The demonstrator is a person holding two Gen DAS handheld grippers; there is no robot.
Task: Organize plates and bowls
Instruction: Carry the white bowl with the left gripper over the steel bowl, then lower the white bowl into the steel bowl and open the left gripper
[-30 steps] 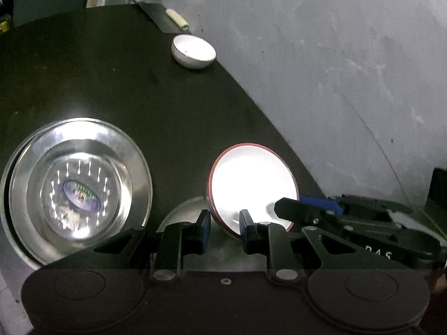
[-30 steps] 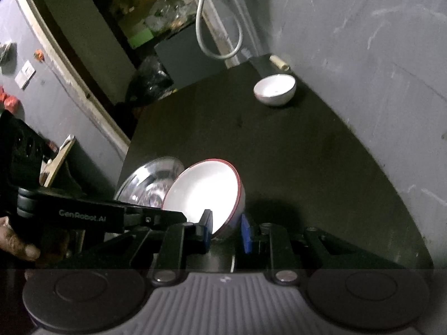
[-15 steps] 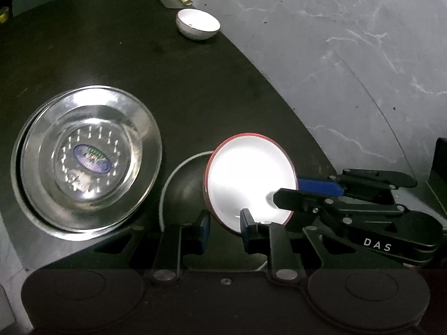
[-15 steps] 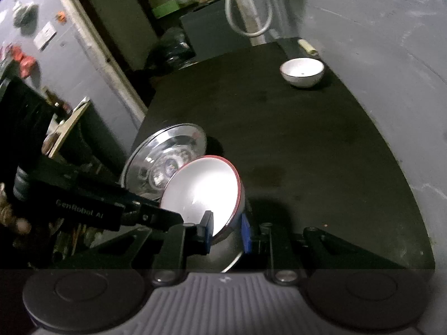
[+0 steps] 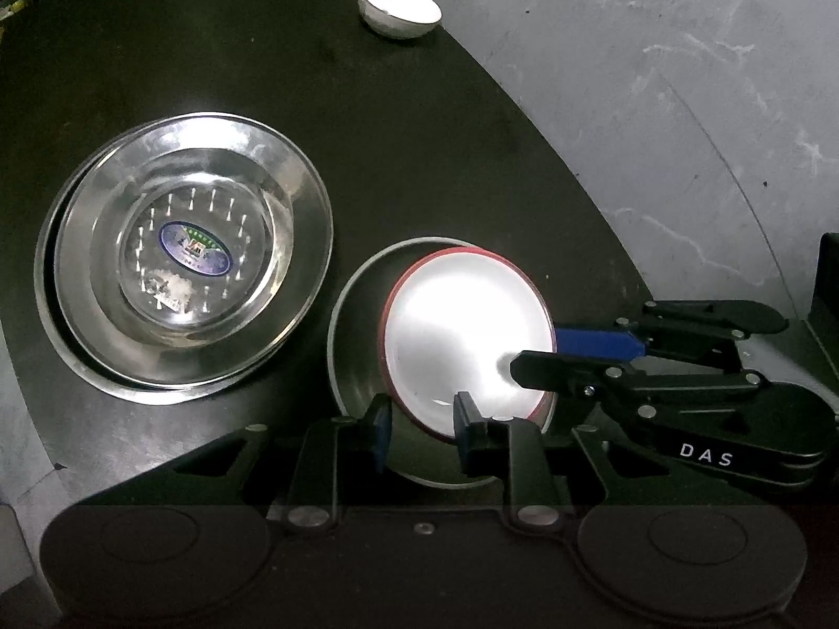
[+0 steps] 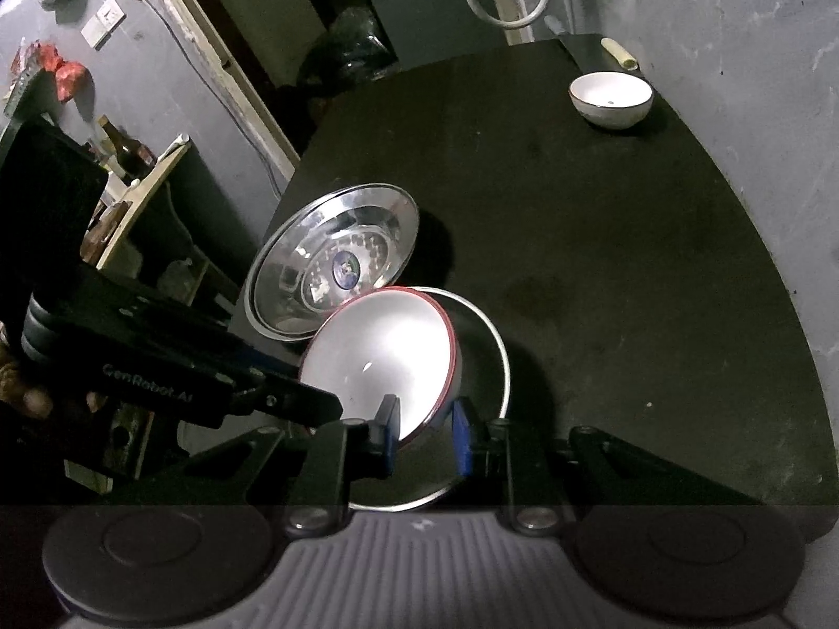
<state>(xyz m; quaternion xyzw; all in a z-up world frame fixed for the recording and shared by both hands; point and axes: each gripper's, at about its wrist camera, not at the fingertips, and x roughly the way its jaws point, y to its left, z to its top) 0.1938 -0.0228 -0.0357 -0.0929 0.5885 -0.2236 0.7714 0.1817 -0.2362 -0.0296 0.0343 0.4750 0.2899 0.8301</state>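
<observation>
Closest in, the right gripper (image 6: 423,432) is clamped on the rim of the red-rimmed bowl (image 6: 383,351), one finger inside and one outside, holding it tilted over a dark pan (image 6: 487,361) on the black table (image 6: 603,272). The left gripper (image 5: 422,432) straddles the bowl's near edge; its jaws have just been easing apart, the pads off the bowl. Just beyond sit the stacked steel plates (image 5: 183,262). Far back, near the wall, rests a small white bowl (image 6: 611,99).
</observation>
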